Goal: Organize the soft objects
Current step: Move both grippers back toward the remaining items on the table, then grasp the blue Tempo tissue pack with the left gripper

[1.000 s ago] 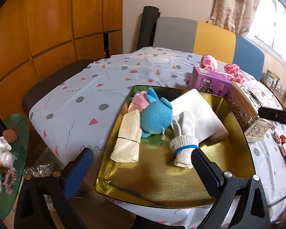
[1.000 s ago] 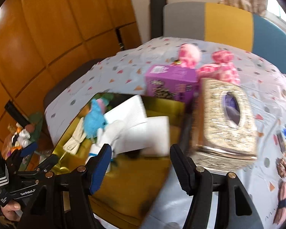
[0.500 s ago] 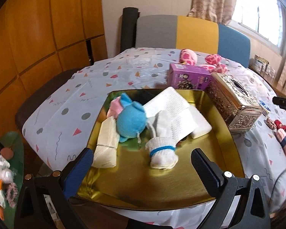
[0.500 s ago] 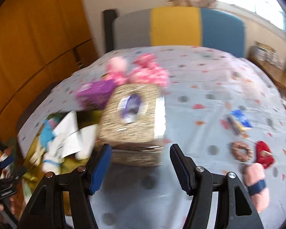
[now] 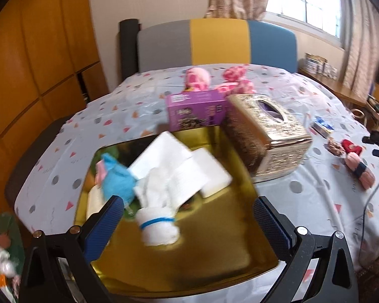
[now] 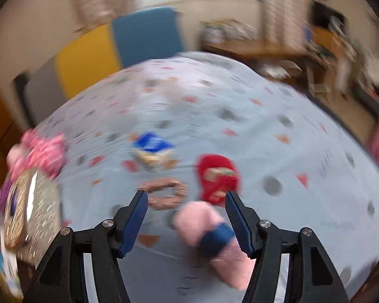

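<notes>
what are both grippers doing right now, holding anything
Left gripper: open, empty, above the gold tray.
Right gripper: open, holding nothing; a pink roll lies on the table between its jaws.

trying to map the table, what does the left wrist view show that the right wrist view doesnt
Only the left wrist view shows the gold tray with the blue plush, the white rolled cloth and the folded white towels. Only the right wrist view clearly shows the brown ring. Both show the pink roll with a dark band, the red item, the tissue box and the pink plush.

Orange wood wall panels [image 5: 38, 58], tricolour chair [image 5: 217, 44], bright curtained window [image 5: 305, 2]
</notes>
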Demonstrator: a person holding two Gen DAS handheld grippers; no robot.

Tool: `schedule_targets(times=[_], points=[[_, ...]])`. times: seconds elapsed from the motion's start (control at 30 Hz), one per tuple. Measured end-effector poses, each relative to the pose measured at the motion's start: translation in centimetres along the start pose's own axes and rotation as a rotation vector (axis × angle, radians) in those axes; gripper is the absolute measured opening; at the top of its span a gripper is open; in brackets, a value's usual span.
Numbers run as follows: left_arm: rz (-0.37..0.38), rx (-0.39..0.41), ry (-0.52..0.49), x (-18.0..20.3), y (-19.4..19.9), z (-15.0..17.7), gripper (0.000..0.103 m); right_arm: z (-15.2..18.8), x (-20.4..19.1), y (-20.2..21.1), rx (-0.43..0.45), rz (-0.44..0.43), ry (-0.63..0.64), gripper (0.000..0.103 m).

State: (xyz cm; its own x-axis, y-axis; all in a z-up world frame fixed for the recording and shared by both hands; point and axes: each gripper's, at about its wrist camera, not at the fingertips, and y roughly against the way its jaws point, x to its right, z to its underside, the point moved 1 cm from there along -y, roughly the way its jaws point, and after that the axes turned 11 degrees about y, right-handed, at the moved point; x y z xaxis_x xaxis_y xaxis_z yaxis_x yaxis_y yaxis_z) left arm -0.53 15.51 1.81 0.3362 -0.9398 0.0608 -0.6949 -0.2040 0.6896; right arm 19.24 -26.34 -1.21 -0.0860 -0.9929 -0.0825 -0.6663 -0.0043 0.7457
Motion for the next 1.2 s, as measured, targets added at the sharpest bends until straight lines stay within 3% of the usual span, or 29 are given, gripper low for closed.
schedule_targets(times=[0.07, 0.23, 0.33, 0.7, 0.87, 1.03, 1.2], points=[[0.034, -0.009, -0.019, 1.3, -0.1, -0.4, 0.103, 0.0, 2.3, -0.4, -0.014, -0.018, -0.123, 0.064], [0.087, 0.016, -0.068, 5.1, -0.1, -2.2, 0.103, 0.4, 5.0, -0.8, -0.041, -0.072, -0.277, 0.064], [0.175, -0.001, -0.091, 8.0, -0.3, -3.4, 0.103, 0.6, 5.5, -0.7, -0.04, -0.073, -0.3, 0.064], [0.372, -0.162, -0.148, 20.8, -3.9, -6.6, 0.103, 0.8, 6.4, -0.5, -0.038, -0.143, -0.383, 0.064], [0.404, -0.271, -0.167, 27.5, -7.6, -7.1, 0.103, 0.6, 6.8, 0.1, -0.012, -0.172, -0.403, 0.064], [0.389, -0.385, -0.172, 33.4, -13.0, -7.5, 0.103, 0.4, 7.1, 0.9, 0.028, -0.217, -0.424, 0.064], [0.372, -0.438, -0.183, 38.0, -17.8, -7.9, 0.102, 0.1, 6.7, 1.0, 0.03, -0.284, -0.423, 0.064]])
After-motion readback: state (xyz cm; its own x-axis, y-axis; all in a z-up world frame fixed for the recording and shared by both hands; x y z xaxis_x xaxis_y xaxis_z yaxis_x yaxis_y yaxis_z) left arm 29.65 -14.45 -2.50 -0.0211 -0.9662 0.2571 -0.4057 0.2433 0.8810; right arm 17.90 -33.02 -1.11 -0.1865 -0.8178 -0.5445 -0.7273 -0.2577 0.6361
